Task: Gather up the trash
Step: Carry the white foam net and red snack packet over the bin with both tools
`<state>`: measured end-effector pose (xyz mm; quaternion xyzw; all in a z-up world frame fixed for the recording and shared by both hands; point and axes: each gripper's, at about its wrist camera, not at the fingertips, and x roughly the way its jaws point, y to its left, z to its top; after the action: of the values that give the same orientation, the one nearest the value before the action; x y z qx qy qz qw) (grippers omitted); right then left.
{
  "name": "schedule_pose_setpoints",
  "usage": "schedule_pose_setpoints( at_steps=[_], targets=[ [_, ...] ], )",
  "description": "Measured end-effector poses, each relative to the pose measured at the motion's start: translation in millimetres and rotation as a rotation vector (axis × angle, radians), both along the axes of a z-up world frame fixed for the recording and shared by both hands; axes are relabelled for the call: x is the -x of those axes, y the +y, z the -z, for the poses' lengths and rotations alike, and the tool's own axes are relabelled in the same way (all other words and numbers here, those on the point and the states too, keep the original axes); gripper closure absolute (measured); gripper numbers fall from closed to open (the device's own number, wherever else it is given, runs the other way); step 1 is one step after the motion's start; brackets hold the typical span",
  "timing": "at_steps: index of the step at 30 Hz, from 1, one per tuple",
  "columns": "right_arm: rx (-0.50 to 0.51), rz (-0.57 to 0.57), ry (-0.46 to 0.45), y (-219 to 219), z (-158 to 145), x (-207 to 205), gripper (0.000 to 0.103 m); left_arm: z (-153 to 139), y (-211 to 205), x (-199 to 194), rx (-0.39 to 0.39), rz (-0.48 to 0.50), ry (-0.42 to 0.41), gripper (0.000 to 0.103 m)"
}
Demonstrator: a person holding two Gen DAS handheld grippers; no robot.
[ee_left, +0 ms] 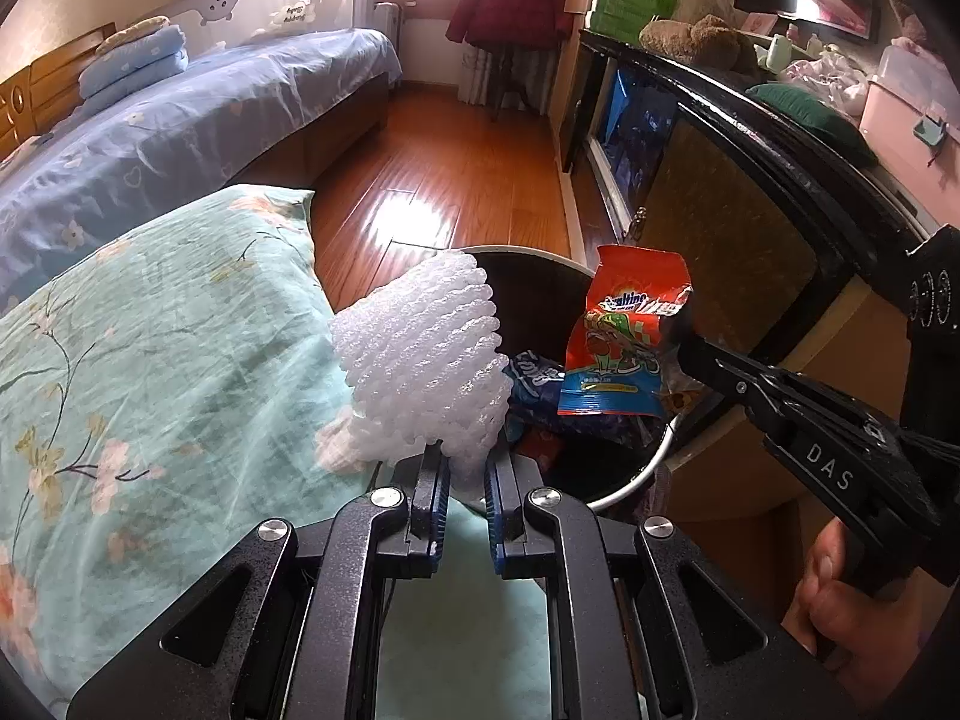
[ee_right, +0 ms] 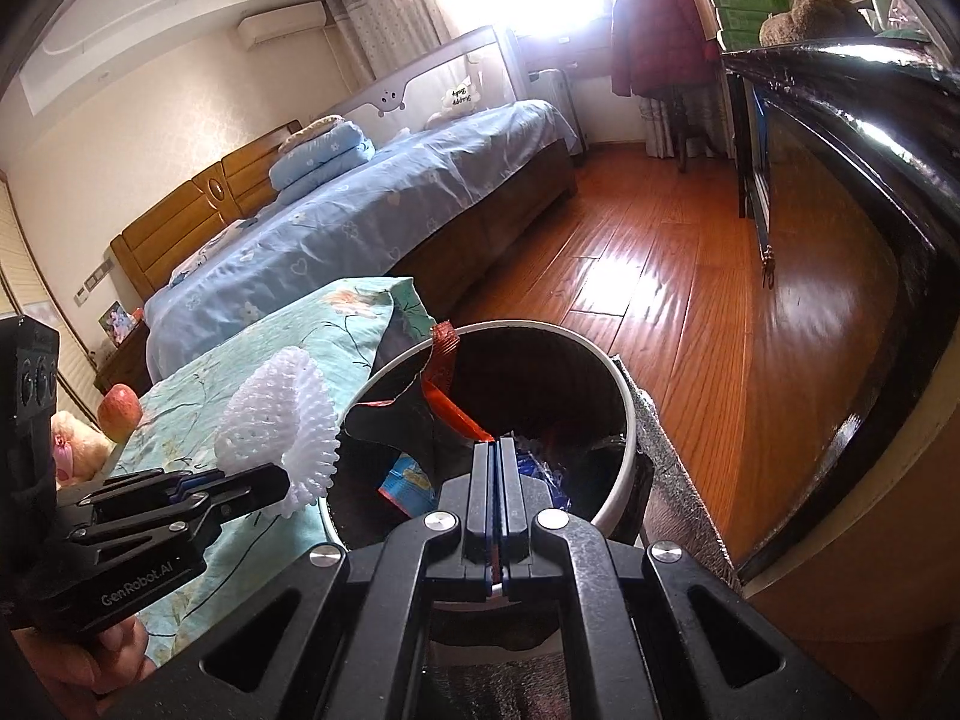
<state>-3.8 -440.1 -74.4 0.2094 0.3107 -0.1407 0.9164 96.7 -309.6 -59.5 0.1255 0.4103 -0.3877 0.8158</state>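
Observation:
My left gripper (ee_left: 465,468) is shut on a white foam fruit net (ee_left: 423,354) and holds it over the near left rim of the round trash bin (ee_left: 636,483). My right gripper (ee_left: 684,339) is shut on an orange snack wrapper (ee_left: 627,336) and holds it above the bin's opening. In the right wrist view the right gripper (ee_right: 499,444) pinches the wrapper (ee_right: 447,387) edge-on over the bin (ee_right: 627,420), and the left gripper (ee_right: 279,483) holds the foam net (ee_right: 279,420) at the bin's left rim. Blue wrappers (ee_right: 408,480) lie inside the bin.
A floral green pillow (ee_left: 150,360) lies left of the bin, with an apple (ee_right: 120,411) on it. A blue bed (ee_left: 180,138) stands behind. A black-edged cabinet (ee_left: 780,180) runs along the right. Wooden floor (ee_left: 450,180) lies beyond the bin.

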Motion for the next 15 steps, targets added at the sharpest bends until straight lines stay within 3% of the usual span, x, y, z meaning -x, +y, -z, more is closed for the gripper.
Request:
schedule_pose_setpoints(
  at_steps=[15],
  targets=[
    [0.017, 0.000, 0.019, -6.3, 0.3, -7.2, 0.102, 1.7, -10.7, -4.5, -0.011, 0.001, 0.001, 0.094]
  ],
)
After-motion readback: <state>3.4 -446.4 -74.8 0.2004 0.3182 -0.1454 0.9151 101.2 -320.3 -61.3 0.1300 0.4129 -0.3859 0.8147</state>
